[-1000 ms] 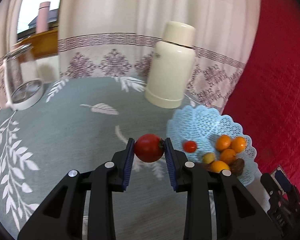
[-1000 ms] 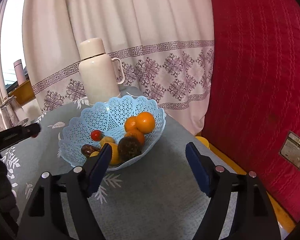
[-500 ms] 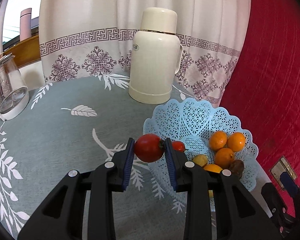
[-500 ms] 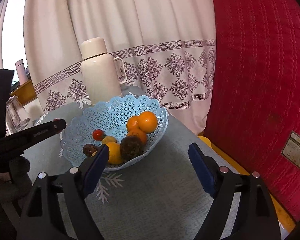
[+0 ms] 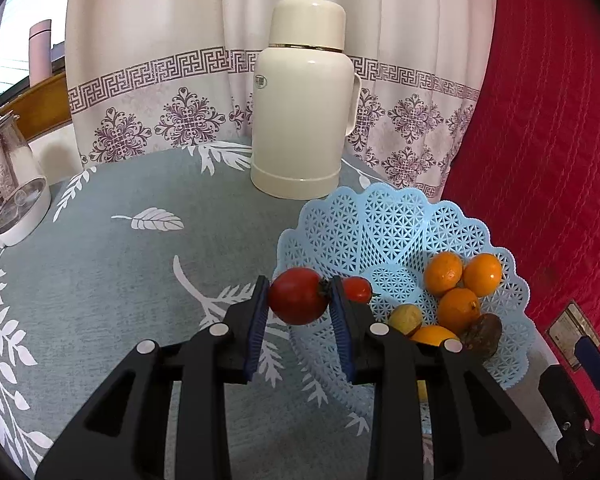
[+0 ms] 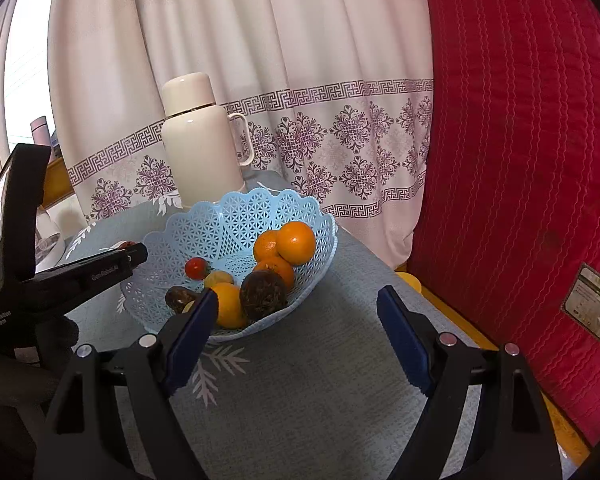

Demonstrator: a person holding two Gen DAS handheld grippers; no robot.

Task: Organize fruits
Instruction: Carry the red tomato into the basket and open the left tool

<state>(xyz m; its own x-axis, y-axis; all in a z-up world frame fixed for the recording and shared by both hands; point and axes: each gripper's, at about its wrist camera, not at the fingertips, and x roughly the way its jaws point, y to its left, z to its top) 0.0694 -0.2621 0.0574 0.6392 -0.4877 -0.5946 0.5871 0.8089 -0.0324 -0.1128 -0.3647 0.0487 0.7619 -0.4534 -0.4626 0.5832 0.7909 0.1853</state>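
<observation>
Two grippers in view. Left gripper (image 5: 300,304): blue pads clamped on a red tomato (image 5: 298,295), one pad on each side, the fruit clear of the cloth. It hangs at the near-left rim of the basket (image 5: 340,236), partly over the rim. In the right wrist view the same gripper (image 6: 134,256) shows side-on at the basket's left edge, with only a sliver of red visible at its tip.

Right gripper (image 6: 298,316): jaws wide apart, nothing between the pads. It sits in front of the basket (image 6: 228,220), with bare tablecloth (image 6: 300,380) under it.

Basket: pale blue openwork plastic with a scalloped rim, standing on the grey cloth with its white leaf print. Contents:
- three oranges (image 5: 458,286) clustered at the right side, touching one another
- small tomato (image 5: 357,289) on the basket floor, just behind the left gripper's right pad
- small yellow fruit (image 5: 405,319)
- larger yellow-orange fruit (image 6: 228,305), near side
- dark wrinkled fruit (image 6: 264,294) beside the oranges
- second dark fruit (image 6: 179,299), half hidden by the right gripper's left pad

Beyond the basket: cream flask (image 5: 306,100) with handle, upright, close behind the rim. Glass jug (image 5: 10,188) at the far left of the table. Patterned curtain (image 5: 160,40) behind; red quilted fabric (image 5: 548,120) along the right.
</observation>
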